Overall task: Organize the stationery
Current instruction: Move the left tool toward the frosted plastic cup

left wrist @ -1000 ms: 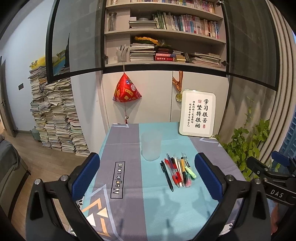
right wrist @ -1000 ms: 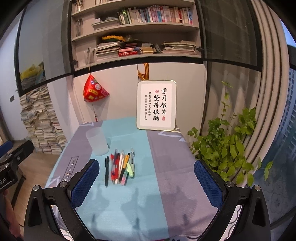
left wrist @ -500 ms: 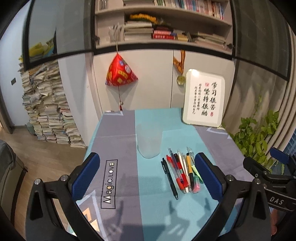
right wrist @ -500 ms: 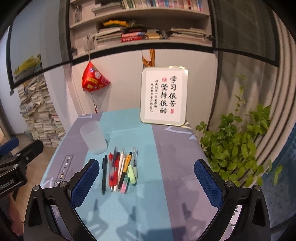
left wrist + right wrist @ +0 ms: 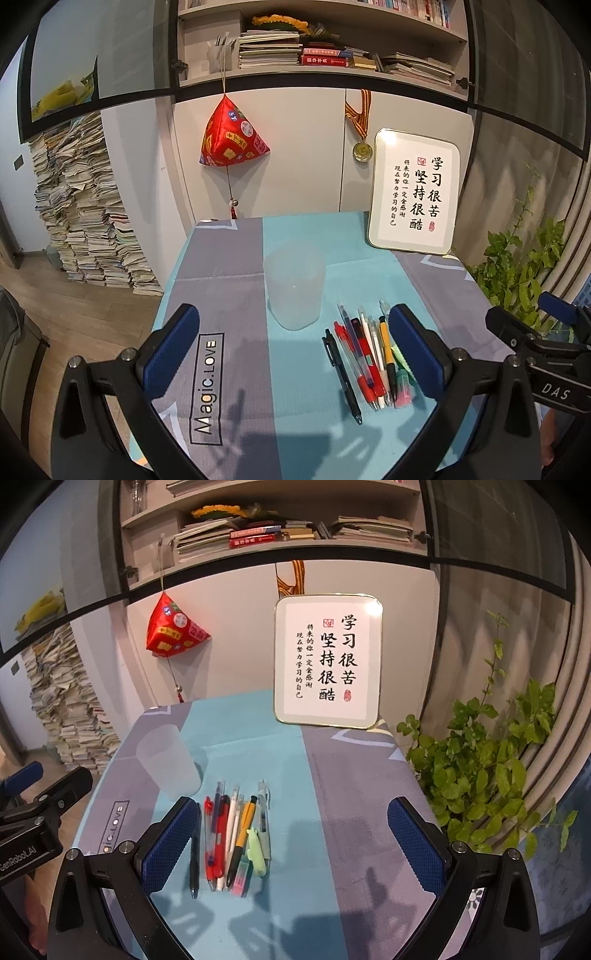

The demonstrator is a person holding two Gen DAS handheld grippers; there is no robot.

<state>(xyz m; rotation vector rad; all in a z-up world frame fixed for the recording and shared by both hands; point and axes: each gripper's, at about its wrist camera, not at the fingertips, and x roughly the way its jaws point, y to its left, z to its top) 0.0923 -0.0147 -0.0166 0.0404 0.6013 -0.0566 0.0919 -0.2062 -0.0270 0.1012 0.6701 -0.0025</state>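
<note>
Approach phase, both claws over the tabletop point(image 5: 236, 280). Compared with the views a second ago, the frosted cup point(image 5: 294, 288) and the row of pens point(image 5: 369, 354) fill more of each frame, and the bookshelf has slid upward out of view: both claws have advanced and tipped downward toward the stationery. Nothing has been lifted; the sorting itself is judged not yet begun.

Left claw point(image 5: 293, 354): jaws spread wide, empty, with the cup at 12 o'clock between the pads and the pens at about 2 o'clock, close beside the right pad. Right claw point(image 5: 293, 842): jaws equally wide, empty, held above the near tabletop edge; the pens point(image 5: 232, 834) lie at about 11 o'clock, close beside the left pad, and the cup point(image 5: 168, 762) stands upright beyond them at 10 o'clock.

Pens lie side by side, touching, just to the right of the cup. A calligraphy sign point(image 5: 327, 661) leans against the wall at the far edge.
</note>
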